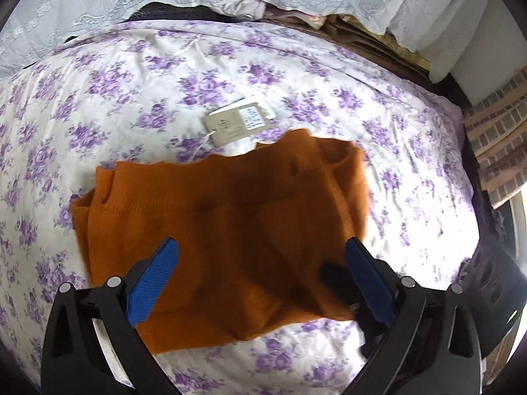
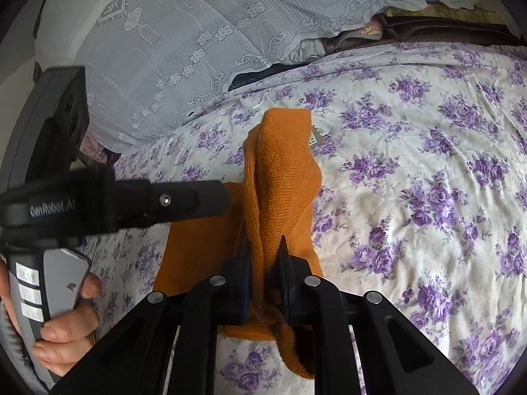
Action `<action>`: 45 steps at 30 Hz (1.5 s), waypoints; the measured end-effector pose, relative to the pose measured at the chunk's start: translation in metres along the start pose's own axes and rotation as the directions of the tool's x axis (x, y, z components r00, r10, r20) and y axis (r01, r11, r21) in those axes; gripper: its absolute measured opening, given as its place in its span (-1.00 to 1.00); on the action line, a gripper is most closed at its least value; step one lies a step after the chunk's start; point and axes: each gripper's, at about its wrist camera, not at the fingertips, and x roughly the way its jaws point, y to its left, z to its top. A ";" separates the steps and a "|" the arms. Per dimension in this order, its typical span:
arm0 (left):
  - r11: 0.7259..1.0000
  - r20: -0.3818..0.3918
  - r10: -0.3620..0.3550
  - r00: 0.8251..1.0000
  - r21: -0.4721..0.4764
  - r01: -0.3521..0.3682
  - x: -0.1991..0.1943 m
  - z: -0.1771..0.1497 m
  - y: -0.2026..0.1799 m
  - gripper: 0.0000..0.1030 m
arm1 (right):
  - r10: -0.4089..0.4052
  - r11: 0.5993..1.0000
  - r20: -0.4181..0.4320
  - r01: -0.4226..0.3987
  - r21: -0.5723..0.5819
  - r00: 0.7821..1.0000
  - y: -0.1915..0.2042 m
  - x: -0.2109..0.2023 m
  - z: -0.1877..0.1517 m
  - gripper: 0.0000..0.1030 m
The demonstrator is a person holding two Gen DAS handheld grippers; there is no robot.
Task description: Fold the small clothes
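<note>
My right gripper point(image 2: 263, 247) pinches the orange knitted top point(image 2: 283, 171); my left gripper point(image 1: 262, 247) is wide apart. It might slip, though I can't see well.

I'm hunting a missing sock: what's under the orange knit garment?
Only the floral bedsheet shows around the orange knit garment; a paper tag lies beyond it. Anything beneath is covered.

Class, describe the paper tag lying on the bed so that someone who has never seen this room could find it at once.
Start at the bedsheet printed with purple flowers, and find the orange knitted garment on it. Just beyond the garment's far edge lies the tag: a small beige card with a white printed label, the only paper item on the bed.
</note>
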 end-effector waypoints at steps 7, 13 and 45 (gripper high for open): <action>0.999 -0.100 0.042 0.994 0.022 -0.040 0.006 0.011 -0.020 0.91 | 0.007 0.996 0.003 -0.007 -0.086 1.000 0.022 0.003 -0.008 -0.71; 0.998 -0.177 0.054 0.983 -0.034 -0.061 0.028 0.013 -0.005 -0.66 | 0.036 0.995 -0.018 -0.037 -0.089 0.999 0.023 0.003 -0.010 -0.67; 0.996 0.008 0.089 0.996 0.030 -0.090 -0.060 0.019 0.085 -0.66 | -0.011 0.935 0.038 0.023 -0.353 0.999 0.147 0.000 -0.031 -0.70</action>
